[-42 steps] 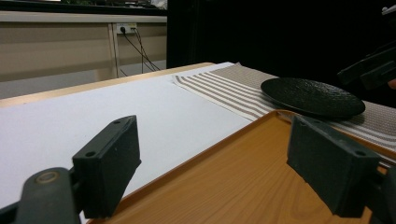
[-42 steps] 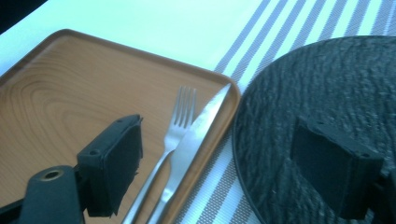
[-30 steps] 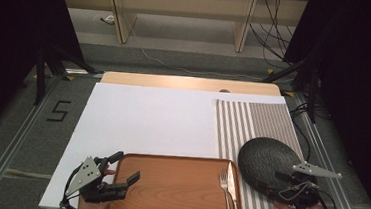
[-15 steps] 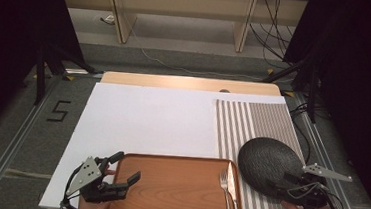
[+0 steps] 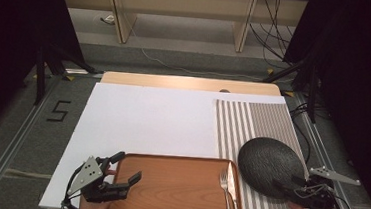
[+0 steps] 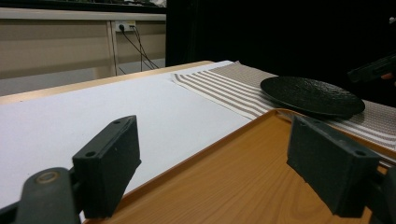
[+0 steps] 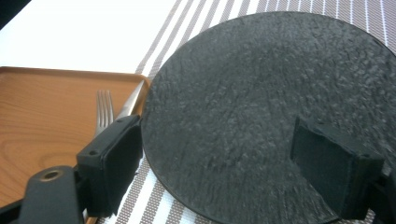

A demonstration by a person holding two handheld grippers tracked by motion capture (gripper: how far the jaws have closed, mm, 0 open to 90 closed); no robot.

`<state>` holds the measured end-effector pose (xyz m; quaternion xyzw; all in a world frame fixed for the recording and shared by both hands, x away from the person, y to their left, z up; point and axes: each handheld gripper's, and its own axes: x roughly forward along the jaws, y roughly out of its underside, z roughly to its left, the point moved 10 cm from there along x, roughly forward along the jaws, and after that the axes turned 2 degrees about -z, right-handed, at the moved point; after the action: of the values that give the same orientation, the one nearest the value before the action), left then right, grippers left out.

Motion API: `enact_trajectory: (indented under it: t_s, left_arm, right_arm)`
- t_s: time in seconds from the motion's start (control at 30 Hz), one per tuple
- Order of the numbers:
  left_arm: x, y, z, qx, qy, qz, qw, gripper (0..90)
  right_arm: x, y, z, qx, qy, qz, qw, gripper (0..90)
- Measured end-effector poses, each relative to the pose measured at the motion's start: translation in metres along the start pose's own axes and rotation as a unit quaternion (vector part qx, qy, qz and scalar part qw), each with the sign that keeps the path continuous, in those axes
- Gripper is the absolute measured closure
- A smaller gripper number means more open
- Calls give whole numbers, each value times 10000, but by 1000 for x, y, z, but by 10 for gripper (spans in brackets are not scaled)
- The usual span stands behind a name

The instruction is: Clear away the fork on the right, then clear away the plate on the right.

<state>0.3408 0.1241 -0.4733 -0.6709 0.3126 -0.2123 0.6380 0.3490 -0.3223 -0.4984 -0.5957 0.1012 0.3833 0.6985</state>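
Note:
A round black textured plate (image 5: 270, 166) lies on the striped placemat (image 5: 252, 120) at the right. My right gripper (image 5: 287, 184) sits at the plate's near right edge. Its jaws are open, and in the right gripper view (image 7: 224, 172) they stand wide apart over the plate (image 7: 261, 107) without touching it. A wooden tray (image 5: 176, 194) lies at the front centre with a fork (image 5: 227, 185) along its right rim. My left gripper (image 5: 127, 166) is open at the tray's far left corner. In the left gripper view (image 6: 219, 165), one jaw is over the white sheet and the other over the tray (image 6: 224, 186).
A white sheet (image 5: 152, 122) covers most of the table, with a bare wooden strip (image 5: 190, 83) at the far edge. The tray's right rim nearly meets the plate. Shelving and cables stand on the floor behind the table, and dark stands flank both sides.
My right gripper has drawn back slightly to the right along the plate's near edge. The plate, the tray and the left gripper have stayed put.

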Motion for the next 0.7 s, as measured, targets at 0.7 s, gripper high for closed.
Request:
enact_trajectory:
  t_s: [0.7]
  left_arm:
    - [1, 1, 0, -3, 19, 13, 10000, 170]
  right_arm:
    - [-5, 7, -26, 288, 290, 71, 9991, 180]
